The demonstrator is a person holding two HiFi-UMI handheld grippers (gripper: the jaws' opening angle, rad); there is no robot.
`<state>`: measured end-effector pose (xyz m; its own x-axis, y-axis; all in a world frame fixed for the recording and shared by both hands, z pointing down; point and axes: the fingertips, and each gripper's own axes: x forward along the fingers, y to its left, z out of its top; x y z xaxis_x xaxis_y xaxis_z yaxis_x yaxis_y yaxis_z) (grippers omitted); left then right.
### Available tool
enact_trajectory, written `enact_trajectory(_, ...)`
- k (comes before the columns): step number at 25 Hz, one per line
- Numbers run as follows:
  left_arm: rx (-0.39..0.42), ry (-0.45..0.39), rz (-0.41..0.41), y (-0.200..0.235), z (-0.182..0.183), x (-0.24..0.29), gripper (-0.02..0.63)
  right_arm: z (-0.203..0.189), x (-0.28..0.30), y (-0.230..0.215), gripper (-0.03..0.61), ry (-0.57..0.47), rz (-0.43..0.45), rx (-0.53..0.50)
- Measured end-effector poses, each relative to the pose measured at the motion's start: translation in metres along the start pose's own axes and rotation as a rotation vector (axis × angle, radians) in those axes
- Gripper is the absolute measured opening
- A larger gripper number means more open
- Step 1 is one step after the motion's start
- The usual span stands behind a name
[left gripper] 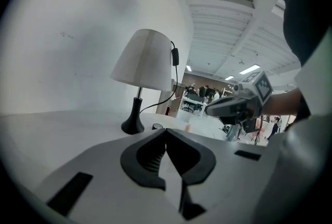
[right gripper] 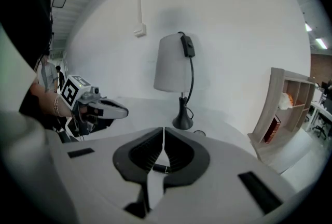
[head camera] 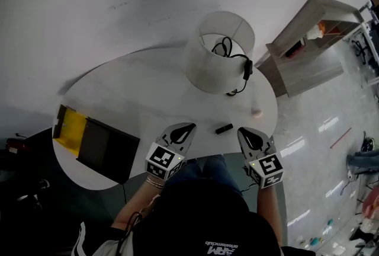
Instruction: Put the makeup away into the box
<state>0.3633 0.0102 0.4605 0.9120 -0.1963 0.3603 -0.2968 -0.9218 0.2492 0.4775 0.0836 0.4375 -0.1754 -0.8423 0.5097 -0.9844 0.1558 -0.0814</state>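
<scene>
A small black makeup tube (head camera: pixel 224 128) lies on the white round table (head camera: pixel 148 83), between my two grippers. A little pale item (head camera: pixel 256 111) sits near the table's right edge. The black box (head camera: pixel 108 146) with a yellow flap (head camera: pixel 71 129) lies open at the table's left edge. My left gripper (head camera: pixel 185 128) hovers just left of the tube; its jaws meet (left gripper: pixel 166 130) with nothing in them. My right gripper (head camera: pixel 247 132) is just right of the tube, tips together (right gripper: pixel 163 129) and empty. The tube (right gripper: pixel 161 168) shows on the table through the gap behind those tips.
A lamp with a white shade (head camera: pixel 219 50) and a black cord stands at the back of the table; its base (left gripper: pixel 133 124) is ahead of the left gripper. A wooden shelf unit (head camera: pixel 311 41) stands to the right on the floor.
</scene>
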Motion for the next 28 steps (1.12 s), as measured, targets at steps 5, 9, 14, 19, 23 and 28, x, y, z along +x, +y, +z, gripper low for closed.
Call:
enact_trajectory(5, -0.026, 0.031, 0.036, 0.006, -0.016, -0.003, 0.017, -0.010, 0.019, 0.000, 0.021, 0.057, 0.070, -0.057)
enact_trajectory(9, -0.036, 0.058, 0.076, 0.013, -0.027, -0.004, 0.017, -0.027, 0.031, -0.003, 0.021, 0.147, 0.128, -0.116)
enact_trajectory(14, -0.058, 0.075, 0.168, 0.024, -0.035, -0.006, 0.017, -0.048, 0.046, -0.016, 0.021, 0.227, 0.186, -0.106)
enact_trajectory(19, -0.110, 0.079, 0.231, 0.022, -0.043, -0.003, 0.017, -0.065, 0.055, -0.020, 0.021, 0.282, 0.282, -0.156)
enact_trajectory(23, -0.147, 0.110, 0.261, 0.019, -0.056, -0.001, 0.017, -0.076, 0.065, -0.021, 0.021, 0.317, 0.346, -0.188)
enact_trajectory(28, -0.188, 0.130, 0.290, 0.016, -0.066, 0.004, 0.017, -0.088, 0.072, -0.022, 0.023, 0.352, 0.410, -0.247)
